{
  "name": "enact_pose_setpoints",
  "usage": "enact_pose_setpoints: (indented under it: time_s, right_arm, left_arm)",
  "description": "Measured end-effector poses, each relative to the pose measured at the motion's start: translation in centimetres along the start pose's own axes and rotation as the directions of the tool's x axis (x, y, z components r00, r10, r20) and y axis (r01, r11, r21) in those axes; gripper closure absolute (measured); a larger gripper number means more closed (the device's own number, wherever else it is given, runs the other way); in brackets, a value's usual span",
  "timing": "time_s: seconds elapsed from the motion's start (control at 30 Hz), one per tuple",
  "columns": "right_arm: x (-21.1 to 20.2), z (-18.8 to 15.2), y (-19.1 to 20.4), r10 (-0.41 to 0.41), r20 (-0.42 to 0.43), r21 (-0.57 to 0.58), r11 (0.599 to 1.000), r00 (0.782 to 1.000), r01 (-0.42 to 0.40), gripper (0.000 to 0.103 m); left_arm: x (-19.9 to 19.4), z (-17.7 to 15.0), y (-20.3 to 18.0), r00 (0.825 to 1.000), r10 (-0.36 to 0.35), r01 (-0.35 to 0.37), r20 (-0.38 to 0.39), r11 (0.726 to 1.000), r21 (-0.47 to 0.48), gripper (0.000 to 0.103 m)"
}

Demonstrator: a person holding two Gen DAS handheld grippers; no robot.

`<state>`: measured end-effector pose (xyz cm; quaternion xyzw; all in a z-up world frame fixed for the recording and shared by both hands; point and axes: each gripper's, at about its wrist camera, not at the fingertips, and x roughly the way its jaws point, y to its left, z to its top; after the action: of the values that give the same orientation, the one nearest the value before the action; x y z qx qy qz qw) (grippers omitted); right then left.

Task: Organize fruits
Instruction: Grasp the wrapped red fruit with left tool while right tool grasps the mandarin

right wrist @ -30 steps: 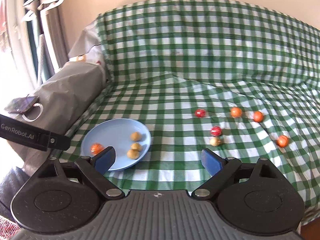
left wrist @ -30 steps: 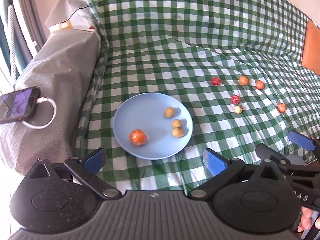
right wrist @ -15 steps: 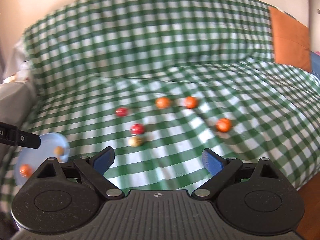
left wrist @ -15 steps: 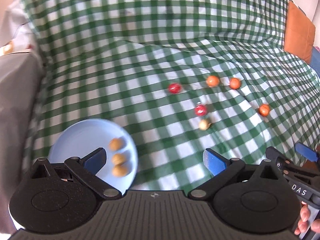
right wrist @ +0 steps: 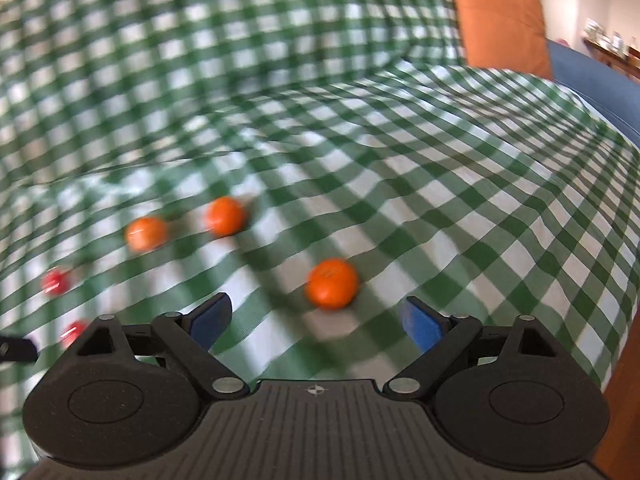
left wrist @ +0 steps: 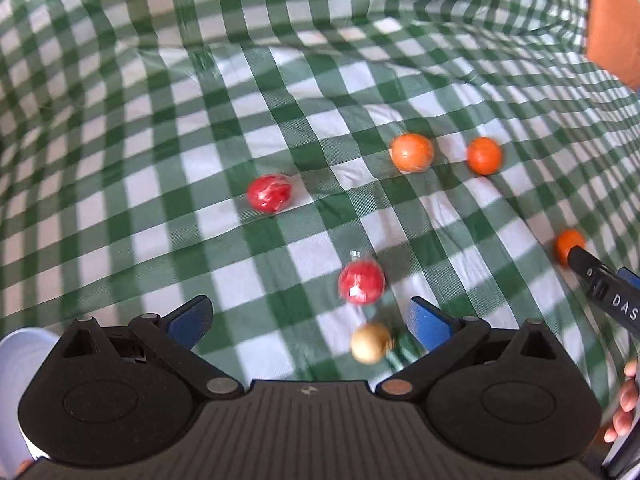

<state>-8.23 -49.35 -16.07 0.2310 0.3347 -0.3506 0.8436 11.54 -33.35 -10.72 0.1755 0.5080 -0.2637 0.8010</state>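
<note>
My left gripper (left wrist: 310,322) is open, low over the green checked cloth (left wrist: 160,160). A tan fruit (left wrist: 371,342) lies between its blue fingertips, close to the right one and untouched. A red fruit (left wrist: 361,282) sits just ahead and another red fruit (left wrist: 269,193) further left. Two oranges (left wrist: 412,152) (left wrist: 484,156) lie beyond. My right gripper (right wrist: 316,322) is wide, its jaws closing, with nothing between the pads. One orange (right wrist: 331,283) sits just ahead of its fingertips. In the left wrist view the right gripper (left wrist: 604,276) partly covers that orange (left wrist: 570,242).
The blue plate (left wrist: 16,360) shows only as a rim at the bottom left. An orange cushion (right wrist: 500,20) and a blue seat (right wrist: 592,84) stand at the back right. The cloth drops off at the right beside wooden floor (right wrist: 624,400).
Both grippers swept right and down, away from the plate and toward the loose fruits. The plate slid off to the left edge of view. Both stayed open.
</note>
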Motion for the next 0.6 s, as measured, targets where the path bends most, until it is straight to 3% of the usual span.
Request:
enact_pose_setpoints:
  time_s: [0.2, 0.27, 0.3, 0.33, 0.43, 0.6]
  right_arm:
    - [6.8, 0.0, -0.7, -0.075, -0.091, -0.032, 0.997, 0.993, 0.072, 0.023]
    - [6.9, -0.3, -0.4, -0.078, -0.045, -0.057, 0.996, 0.996, 0.075, 0.029]
    - [6.7, -0.3, -0.4, -0.066, -0.035, -0.057, 0.996, 0.997, 0.064, 0.052]
    - [6.4, -0.3, -0.3, -0.054, -0.022, -0.061, 0.997, 0.998, 0.053, 0.065]
    - [6.1, -0.2, -0.2, -0.063, -0.022, -0.063, 0.996, 0.998, 0.062, 0.066]
    - [4.0, 0.7, -0.9, -0.069, -0.002, -0.007, 0.998, 0.998, 0.069, 0.066]
  left_arm:
    - [4.1, 1.4, -1.1, 0.997, 0.014, -0.013, -0.077, 1.0, 0.004, 0.001]
    - [4.3, 1.4, -1.5, 0.998, -0.003, 0.004, -0.067, 1.0, 0.014, 0.025]
    - [4.3, 1.3, -1.8, 0.998, -0.011, 0.013, -0.068, 0.999, 0.031, 0.044]
    - [3.9, 1.3, -2.2, 0.999, -0.01, 0.012, -0.051, 0.999, 0.047, 0.072]
    - [3.1, 1.3, -2.1, 0.996, -0.074, 0.076, -0.057, 0.997, 0.034, 0.071]
    - [-0.3, 1.0, -1.3, 0.996, -0.084, 0.084, -0.008, 0.996, 0.023, 0.071]
